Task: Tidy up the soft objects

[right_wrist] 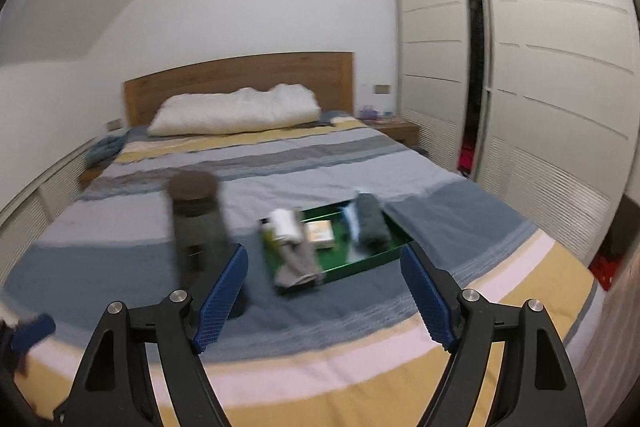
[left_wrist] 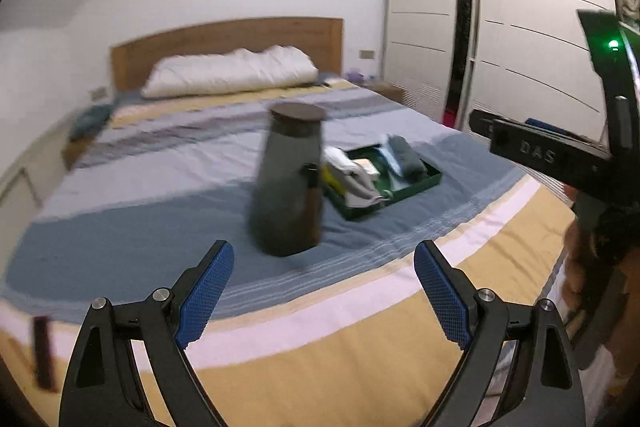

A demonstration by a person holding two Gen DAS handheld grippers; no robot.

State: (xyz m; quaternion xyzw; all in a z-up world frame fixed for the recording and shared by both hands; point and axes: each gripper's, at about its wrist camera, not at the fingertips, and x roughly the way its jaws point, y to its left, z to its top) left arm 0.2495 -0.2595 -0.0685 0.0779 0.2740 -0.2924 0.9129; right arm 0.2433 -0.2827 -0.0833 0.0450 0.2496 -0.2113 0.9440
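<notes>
A green tray [left_wrist: 434, 179] [right_wrist: 340, 255] lies on the striped bed. It holds a dark grey rolled cloth [left_wrist: 406, 157] [right_wrist: 370, 223], a white roll [left_wrist: 340, 159] [right_wrist: 284, 223], a light grey cloth [left_wrist: 360, 193] [right_wrist: 298, 267] hanging over the near rim, and a small beige box [right_wrist: 319, 233]. My left gripper [left_wrist: 325, 247] is open and empty, in the air short of a dark grey bottle [left_wrist: 288, 183]. My right gripper [right_wrist: 324, 250] is open and empty too, above the bed, facing the tray's near edge. Both views are blurred.
The dark bottle [right_wrist: 196, 223] stands on the bedspread left of the tray. A white pillow [right_wrist: 236, 113] rests against the wooden headboard [right_wrist: 240, 75]. A white wardrobe [right_wrist: 552, 75] runs along the right side. The right gripper's body [left_wrist: 560, 159] shows at the left view's edge.
</notes>
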